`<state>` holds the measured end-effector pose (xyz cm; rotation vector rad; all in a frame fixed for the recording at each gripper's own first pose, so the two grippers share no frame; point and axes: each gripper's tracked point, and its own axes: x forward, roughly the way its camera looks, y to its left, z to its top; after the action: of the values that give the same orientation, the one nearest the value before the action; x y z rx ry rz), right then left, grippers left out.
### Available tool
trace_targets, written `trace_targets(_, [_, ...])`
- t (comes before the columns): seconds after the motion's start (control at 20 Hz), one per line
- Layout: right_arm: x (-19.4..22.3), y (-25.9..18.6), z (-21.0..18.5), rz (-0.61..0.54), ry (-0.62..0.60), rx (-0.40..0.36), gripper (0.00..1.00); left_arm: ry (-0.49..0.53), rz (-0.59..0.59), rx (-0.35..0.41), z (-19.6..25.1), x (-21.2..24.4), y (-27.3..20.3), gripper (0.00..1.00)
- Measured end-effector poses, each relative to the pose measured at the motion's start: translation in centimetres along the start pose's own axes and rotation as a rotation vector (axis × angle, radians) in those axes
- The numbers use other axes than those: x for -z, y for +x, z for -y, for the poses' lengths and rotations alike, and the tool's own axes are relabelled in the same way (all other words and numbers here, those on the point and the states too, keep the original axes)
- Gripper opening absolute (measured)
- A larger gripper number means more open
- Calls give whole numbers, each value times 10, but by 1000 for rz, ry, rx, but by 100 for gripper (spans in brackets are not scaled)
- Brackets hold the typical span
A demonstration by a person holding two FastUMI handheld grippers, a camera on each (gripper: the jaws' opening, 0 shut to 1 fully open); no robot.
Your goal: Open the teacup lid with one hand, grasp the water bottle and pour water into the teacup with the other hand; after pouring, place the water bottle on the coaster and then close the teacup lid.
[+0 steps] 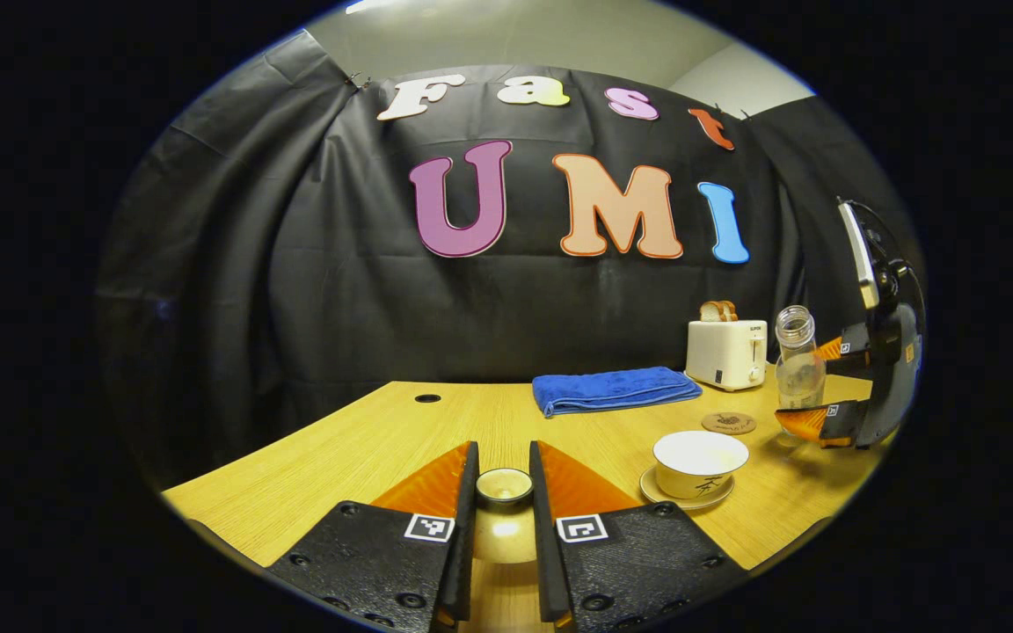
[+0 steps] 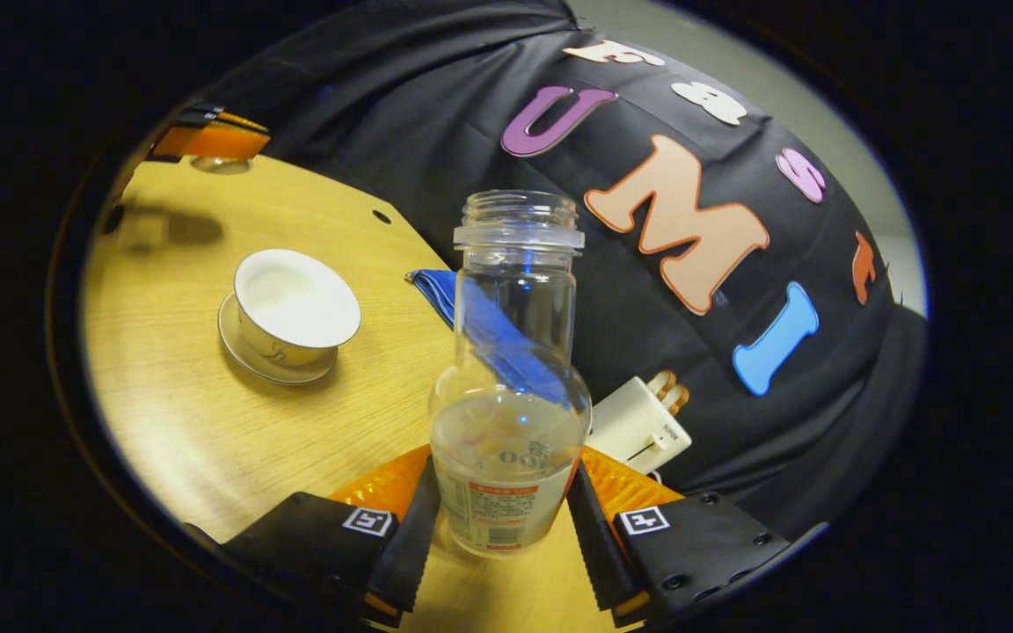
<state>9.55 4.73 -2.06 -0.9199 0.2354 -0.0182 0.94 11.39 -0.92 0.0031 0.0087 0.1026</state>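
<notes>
A cream teacup lid [image 1: 505, 519] sits between the fingers of my left gripper [image 1: 503, 457], which is shut on it and holds it above the wooden table [image 1: 366, 448]. The white teacup [image 1: 700, 462] stands uncovered on its saucer to the right. Past it lies a round coaster [image 1: 728, 423]. My right gripper [image 2: 506, 466] is shut on the lower body of a clear, capless water bottle [image 2: 511, 387] with a little water inside. The right gripper view is tilted; the teacup [image 2: 295, 308] lies to the bottle's left, and the left gripper [image 2: 212, 139] with the lid [image 2: 219, 163] is farther off. The bottle [image 1: 798, 360] hangs just right of the coaster.
A folded blue towel [image 1: 616, 389] lies at the back of the table, with a white toaster [image 1: 726, 352] holding toast to its right. A small round hole [image 1: 427, 398] is in the tabletop at the back left. The black cloth wall closes the far side.
</notes>
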Motion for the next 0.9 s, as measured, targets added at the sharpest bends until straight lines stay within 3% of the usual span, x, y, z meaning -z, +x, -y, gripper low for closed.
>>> trace_targets(0.4, [-10,10,-5,-18,-323,13,78,-1,1,-15,-3,0,-1,28])
trace_targets(0.9, [2,19,-17,-45,-605,27,78,-2,2,-14,-3,1,0,28])
